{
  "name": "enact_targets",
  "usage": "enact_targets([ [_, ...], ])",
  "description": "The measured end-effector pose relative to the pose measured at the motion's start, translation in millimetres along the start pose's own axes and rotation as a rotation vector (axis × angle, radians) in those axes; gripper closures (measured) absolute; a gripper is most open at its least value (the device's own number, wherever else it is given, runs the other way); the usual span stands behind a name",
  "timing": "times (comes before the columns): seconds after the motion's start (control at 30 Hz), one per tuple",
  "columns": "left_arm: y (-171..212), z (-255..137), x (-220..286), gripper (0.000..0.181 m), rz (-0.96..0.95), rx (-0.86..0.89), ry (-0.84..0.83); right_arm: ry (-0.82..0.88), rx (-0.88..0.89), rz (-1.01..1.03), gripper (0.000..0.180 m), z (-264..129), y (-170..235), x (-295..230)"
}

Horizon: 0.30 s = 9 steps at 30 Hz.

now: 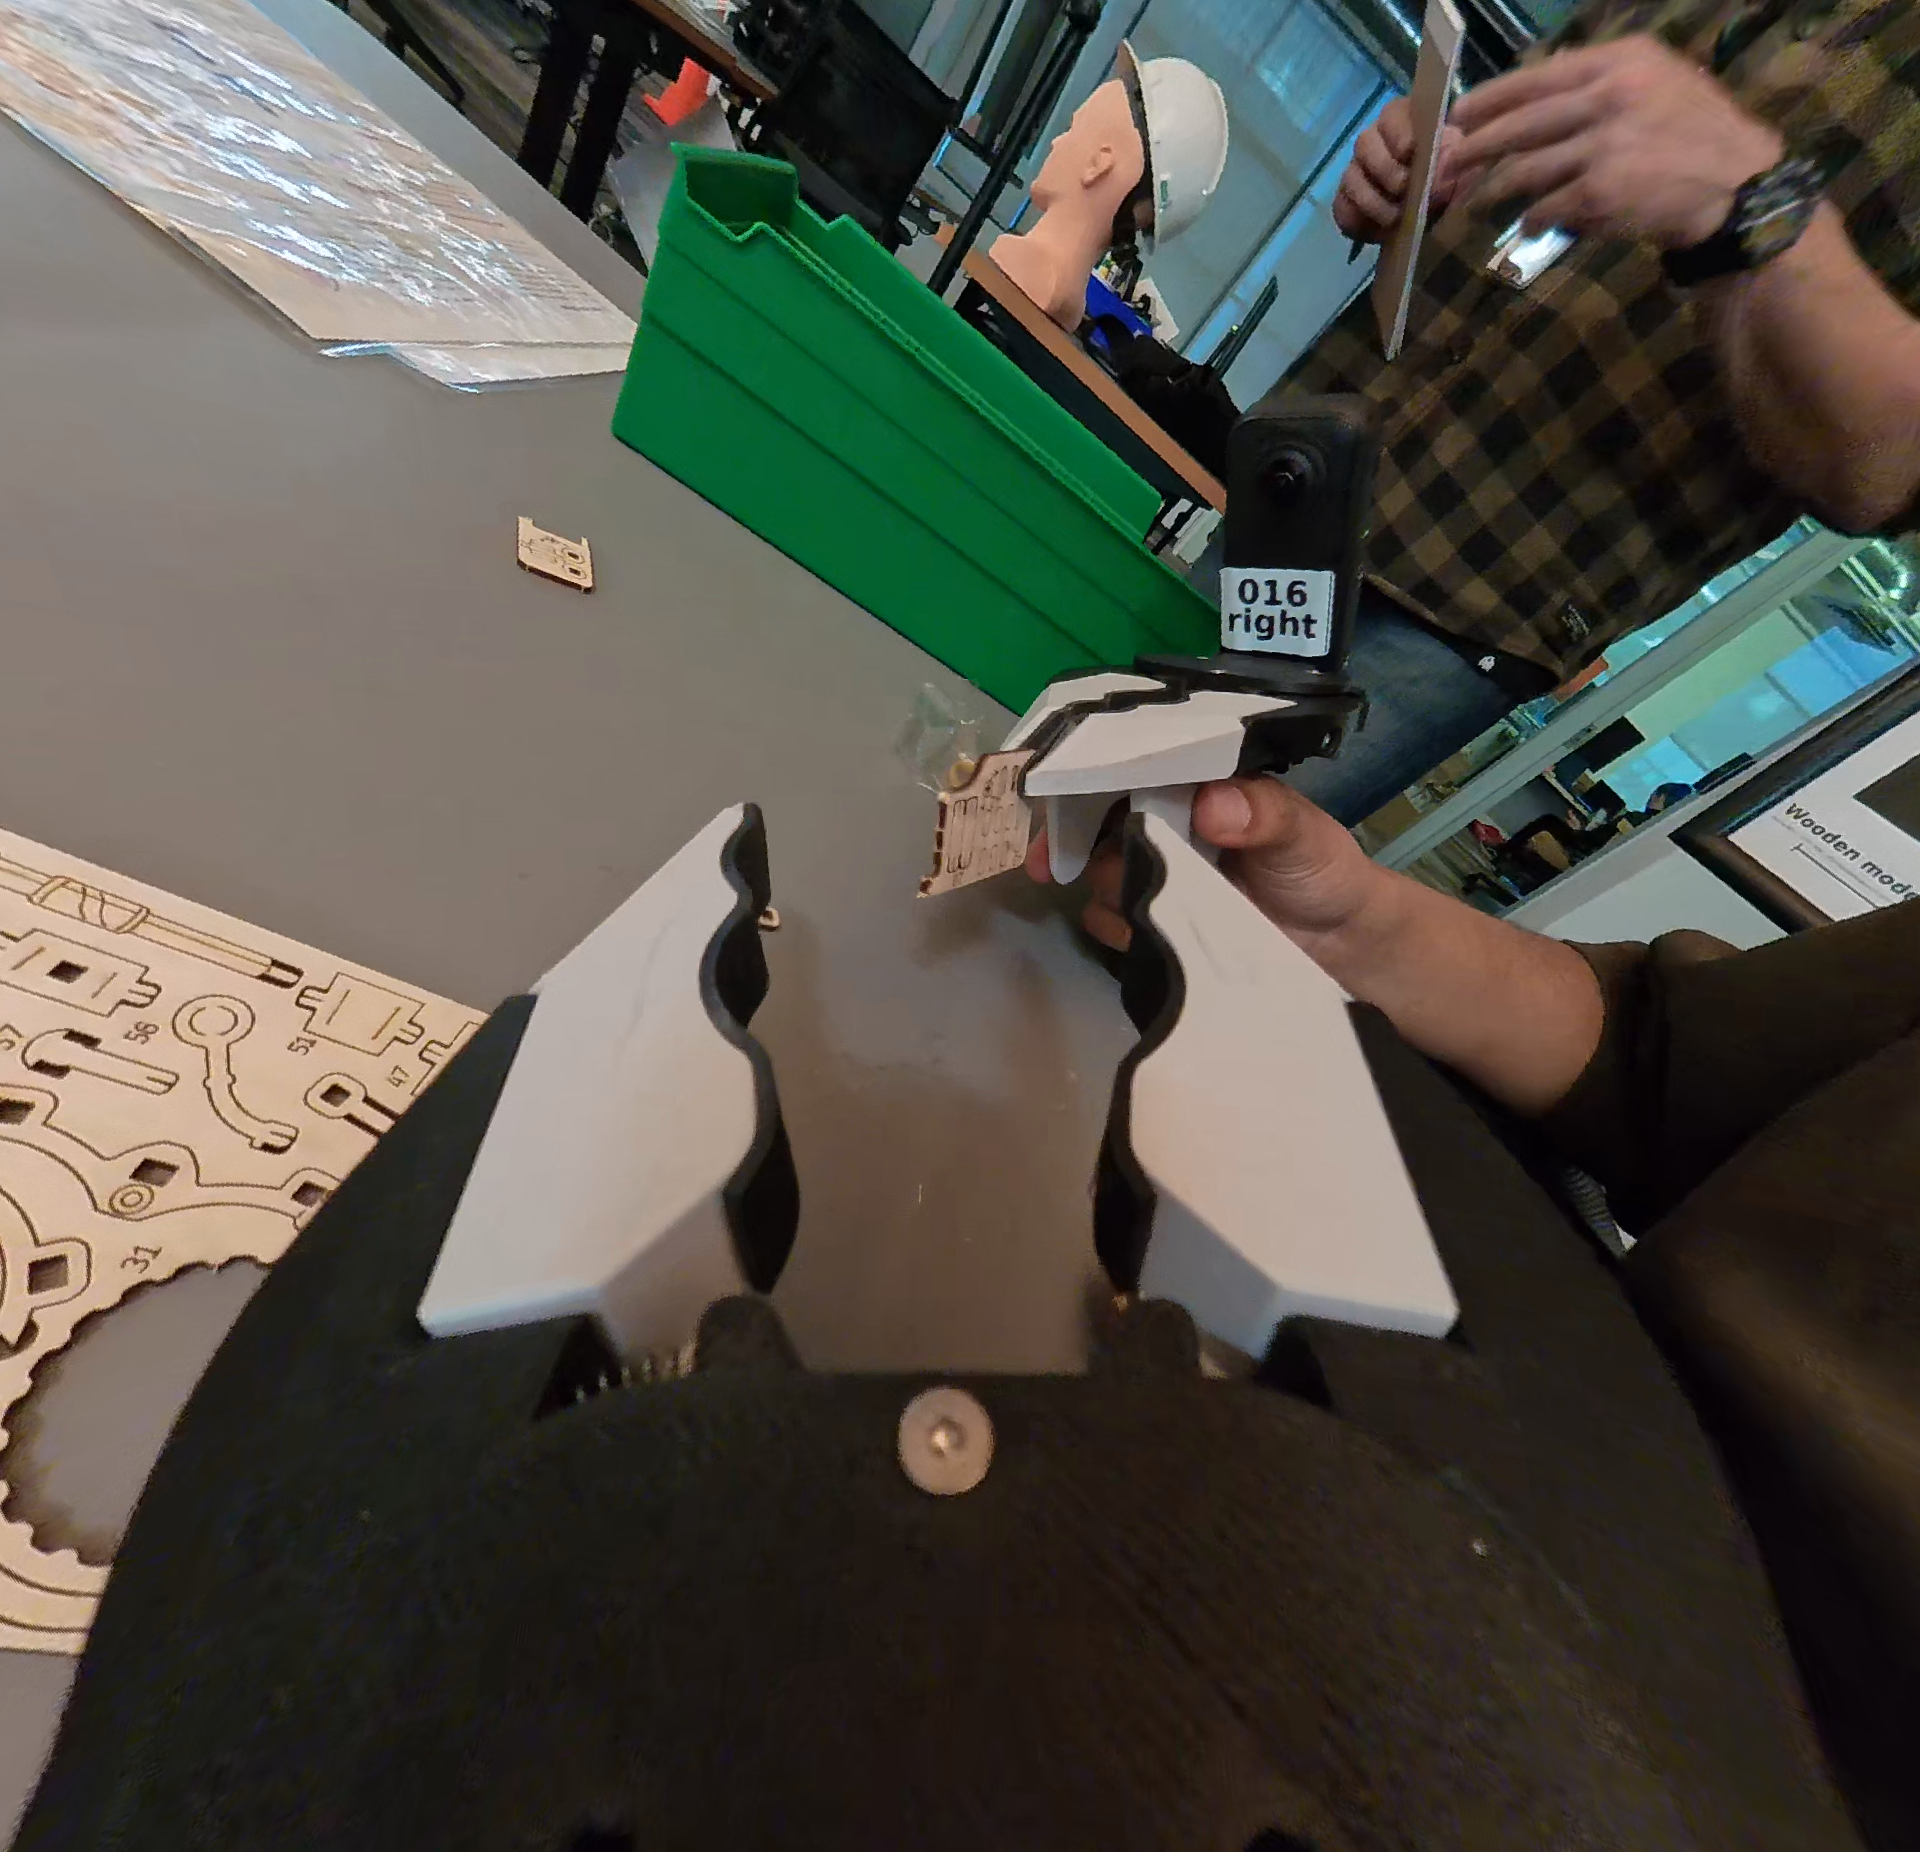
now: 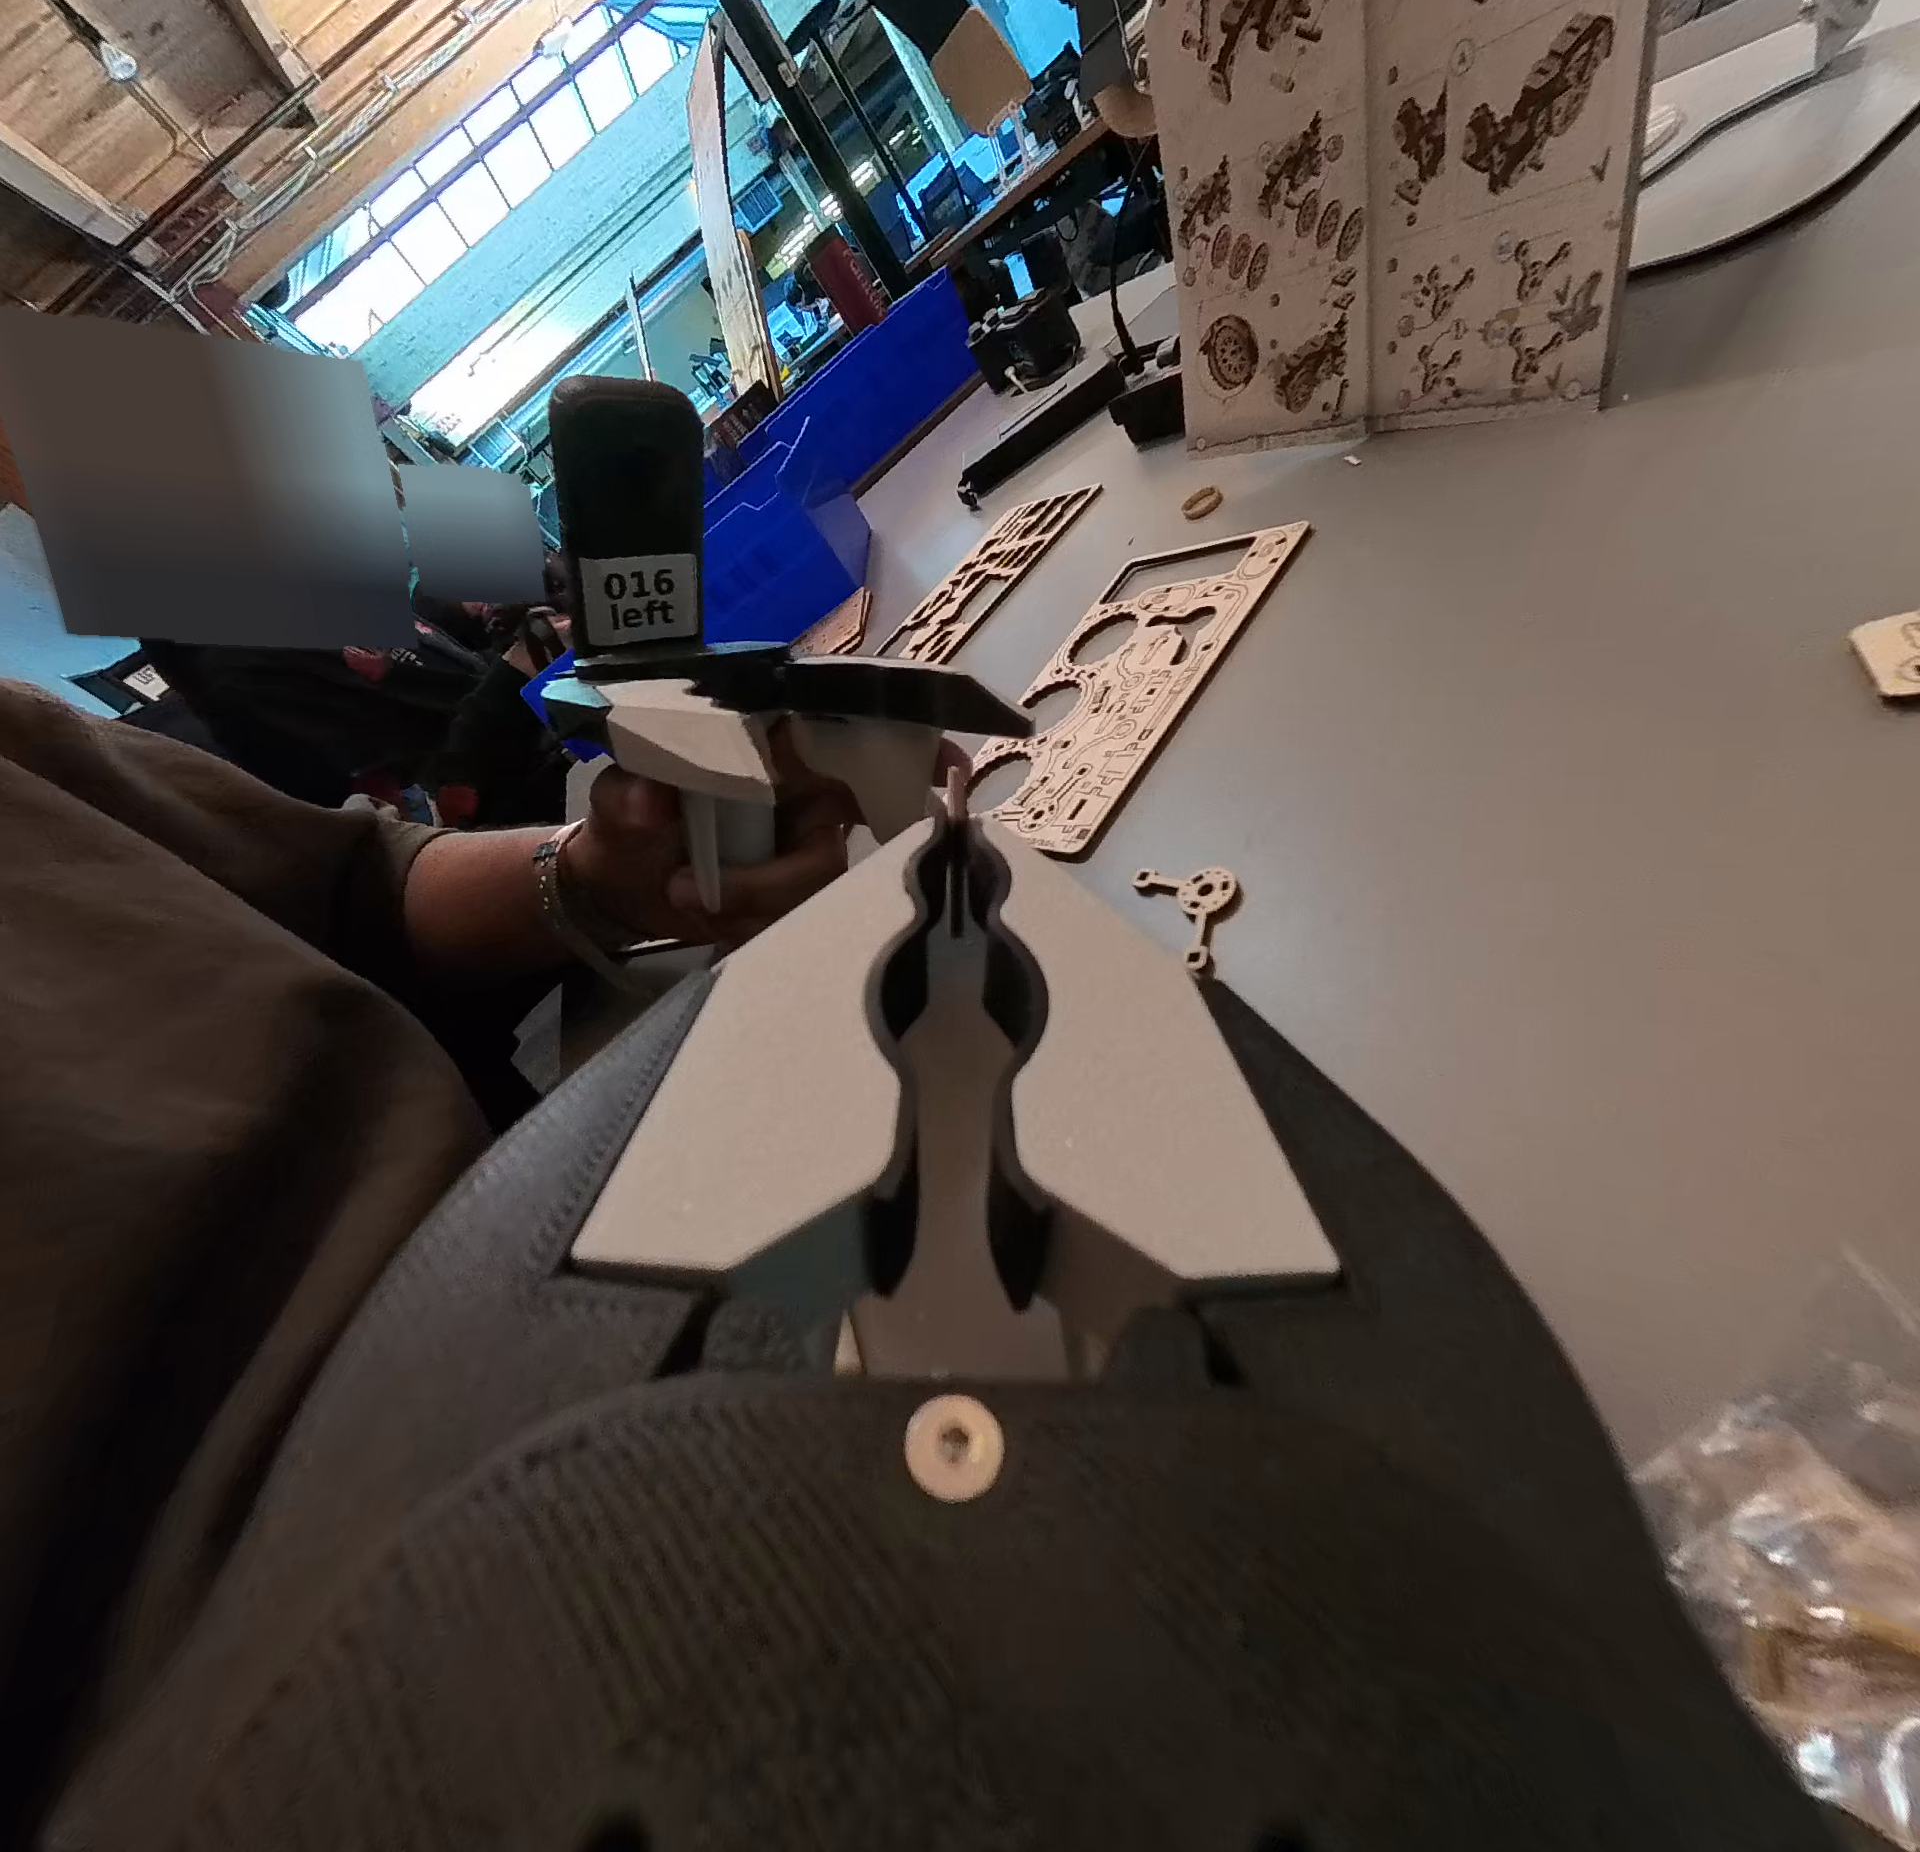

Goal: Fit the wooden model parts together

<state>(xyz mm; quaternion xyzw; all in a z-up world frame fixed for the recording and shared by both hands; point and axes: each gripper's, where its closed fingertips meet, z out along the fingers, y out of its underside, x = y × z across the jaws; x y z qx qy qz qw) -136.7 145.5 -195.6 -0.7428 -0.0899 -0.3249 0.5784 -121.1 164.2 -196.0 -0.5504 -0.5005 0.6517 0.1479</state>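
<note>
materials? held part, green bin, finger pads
Held part: thin laser-cut plywood by the look, pale matte face, dark burnt edges. Green bin: plastic, likely moulded, uniform colour, ribbed walls, slight sheen. Finger pads: black, matte, wavy profile; rubber or soft printed plastic, can't tell.

On the table [image 1: 260, 659], a small wooden part [image 1: 557, 553] lies left of the green bin [image 1: 883, 483]. The cut-out sheet [image 1: 156, 1075] lies nearer than the bin, farther left, well apart.
</note>
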Motion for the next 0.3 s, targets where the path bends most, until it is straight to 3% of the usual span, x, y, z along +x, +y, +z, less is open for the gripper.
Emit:
enact_targets([
  [0.3,1.9,1.0,-1.0,0.106,-0.017,-0.008,0.002,-0.016,-0.010,0.009,0.179,1.1,1.3,-1.0],
])
